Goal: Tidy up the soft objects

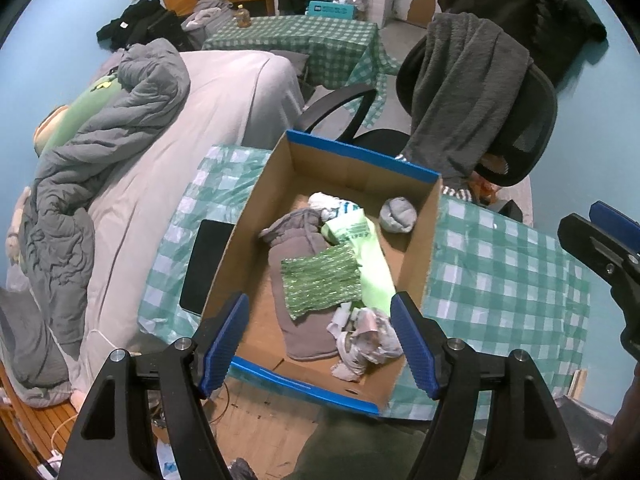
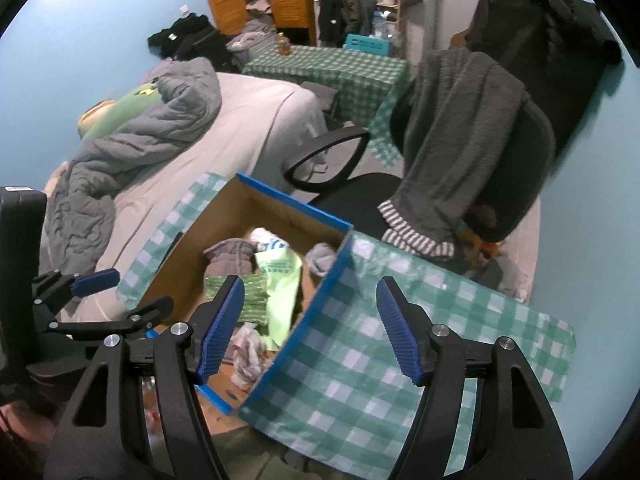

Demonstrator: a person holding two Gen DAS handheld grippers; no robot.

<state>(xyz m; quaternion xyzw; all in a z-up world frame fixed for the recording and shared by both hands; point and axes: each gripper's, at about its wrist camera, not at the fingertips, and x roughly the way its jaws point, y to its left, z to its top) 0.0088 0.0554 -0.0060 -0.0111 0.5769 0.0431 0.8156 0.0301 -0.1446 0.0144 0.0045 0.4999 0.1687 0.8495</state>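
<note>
We see the counter [image 1: 500,280] under a green checked cloth, a black flat pad [image 1: 206,264] lying on it; behind, an office chair [image 1: 532,128] draped with a grey fleece [image 1: 460,92], and left, a bed [image 1: 224,120] with a rumpled grey duvet [image 1: 100,152]

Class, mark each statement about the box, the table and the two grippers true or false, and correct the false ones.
1. The cardboard box holds several soft items. True.
2. The green knitted cloth lies on the grey garment. True.
3. The left gripper is shut on the cloth. False: its jaws stand open and empty above the box.
4. The grey ball sits on the tablecloth. False: it is inside the box.
5. The right gripper holds nothing. True.
</note>
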